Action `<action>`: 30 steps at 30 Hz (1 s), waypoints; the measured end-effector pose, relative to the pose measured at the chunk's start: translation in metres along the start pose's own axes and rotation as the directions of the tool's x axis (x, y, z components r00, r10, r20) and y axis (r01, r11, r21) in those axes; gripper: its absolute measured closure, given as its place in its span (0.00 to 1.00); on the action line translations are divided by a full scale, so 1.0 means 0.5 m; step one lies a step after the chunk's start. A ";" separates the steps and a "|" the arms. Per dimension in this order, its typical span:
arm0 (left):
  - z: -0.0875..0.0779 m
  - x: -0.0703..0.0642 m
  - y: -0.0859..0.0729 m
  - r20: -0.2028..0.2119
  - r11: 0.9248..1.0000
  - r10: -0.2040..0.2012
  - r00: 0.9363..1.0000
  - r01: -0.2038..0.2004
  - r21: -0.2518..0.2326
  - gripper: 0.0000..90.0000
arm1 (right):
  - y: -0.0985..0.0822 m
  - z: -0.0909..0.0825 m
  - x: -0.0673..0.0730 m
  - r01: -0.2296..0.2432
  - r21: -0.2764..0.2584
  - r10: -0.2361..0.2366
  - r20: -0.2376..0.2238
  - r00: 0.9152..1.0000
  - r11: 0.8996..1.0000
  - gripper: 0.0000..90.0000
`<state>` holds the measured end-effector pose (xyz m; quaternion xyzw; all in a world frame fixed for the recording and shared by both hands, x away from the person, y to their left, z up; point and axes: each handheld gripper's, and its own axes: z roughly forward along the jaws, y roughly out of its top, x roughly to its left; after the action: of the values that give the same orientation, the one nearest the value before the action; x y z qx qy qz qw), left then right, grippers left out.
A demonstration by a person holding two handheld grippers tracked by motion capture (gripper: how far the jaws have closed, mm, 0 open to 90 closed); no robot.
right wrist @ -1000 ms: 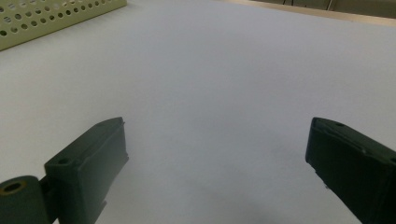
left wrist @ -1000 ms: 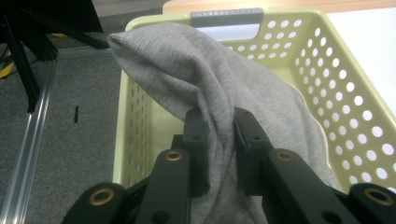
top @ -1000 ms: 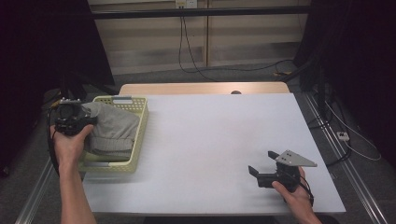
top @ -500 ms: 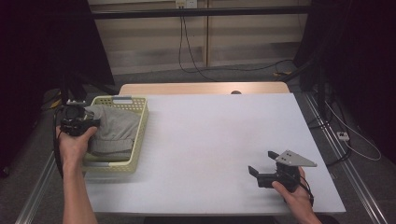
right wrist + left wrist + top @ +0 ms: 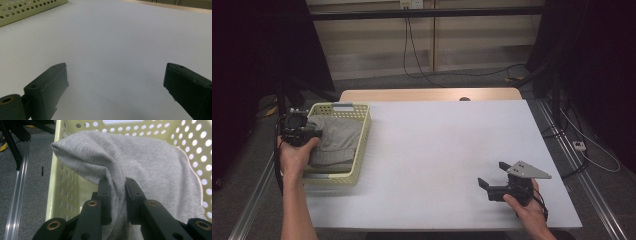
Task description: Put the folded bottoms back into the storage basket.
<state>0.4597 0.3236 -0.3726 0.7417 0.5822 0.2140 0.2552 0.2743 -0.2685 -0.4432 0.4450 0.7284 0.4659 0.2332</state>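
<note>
Up close, left gripper (image 5: 117, 202) jaws pinch grey cloth (image 5: 140, 162); right gripper (image 5: 117, 92) jaws spread wide.

text: none legible | labels: none | brands: none | numbers: none | signs: none

Table (image 5: 427, 150) bare between basket (image 5: 362, 150) and right tongs (image 5: 492, 181)

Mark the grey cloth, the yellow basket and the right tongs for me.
grey cloth (image 5: 150, 167): left gripper view, its broad upper surface.
yellow basket (image 5: 363, 131): high view, its right wall.
right tongs (image 5: 493, 176): high view, midway between the tips.
</note>
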 end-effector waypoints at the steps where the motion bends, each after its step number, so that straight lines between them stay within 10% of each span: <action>1: 0.003 -0.001 0.000 -0.003 1.000 0.004 1.000 -0.004 0.008 0.85 | 0.000 0.000 0.000 -0.001 0.000 0.001 0.000 1.000 1.000 0.06; 30: 0.045 0.000 -0.010 -0.006 0.997 -0.007 1.000 0.007 0.072 0.82 | 0.000 0.001 0.001 -0.008 0.006 0.008 -0.003 1.000 1.000 0.06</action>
<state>0.4698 0.3215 -0.3930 0.7477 0.5930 0.1940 0.2272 0.2742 -0.2681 -0.4435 0.4481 0.7282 0.4653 0.2290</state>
